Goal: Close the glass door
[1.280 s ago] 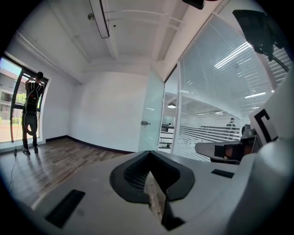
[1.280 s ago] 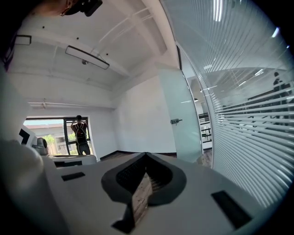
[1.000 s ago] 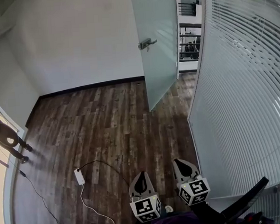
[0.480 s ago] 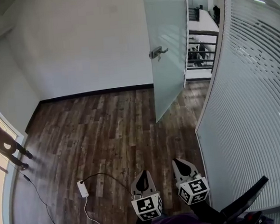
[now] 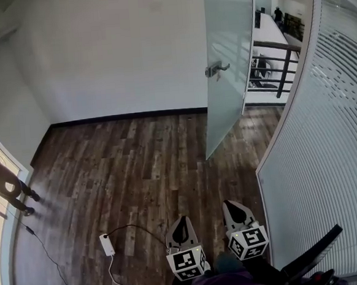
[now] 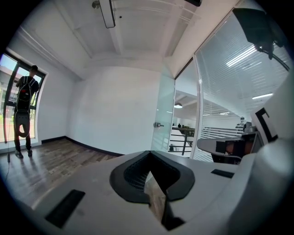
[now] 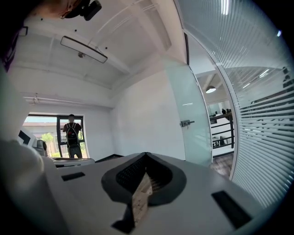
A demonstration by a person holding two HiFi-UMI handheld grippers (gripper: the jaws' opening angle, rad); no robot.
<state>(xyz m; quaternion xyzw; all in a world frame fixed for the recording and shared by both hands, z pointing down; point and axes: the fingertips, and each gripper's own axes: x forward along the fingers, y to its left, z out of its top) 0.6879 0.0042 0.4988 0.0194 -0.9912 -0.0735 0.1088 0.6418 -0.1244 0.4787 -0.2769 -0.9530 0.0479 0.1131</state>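
- Since a second ago, the frosted glass door (image 5: 224, 61) has slid to the right in your head view and looms larger; both claws sit at the bottom of that view as before.
- That door stands open, swung into the room, its free edge pointing towards you and its metal lever handle (image 5: 216, 69) on the face turned to the white wall (image 5: 110, 52).
- Your left claw (image 5: 183, 223) is well short of the door and slightly to its left, jaws pressed together with nothing between them.
- Your right claw (image 5: 232, 209) is just beside it, more directly in line with the door's free edge, also closed tight and empty.
- Right of the door runs the curved, striped glass partition (image 5: 327, 158); beyond the door, a dark railing (image 5: 276, 57) shows through the doorway.
- Far left of the door, a white power strip (image 5: 106, 243) with its cord lies on the dark wood plank floor (image 5: 125, 167).
- Across the room from the door, a person (image 7: 72, 135) stands at a window.
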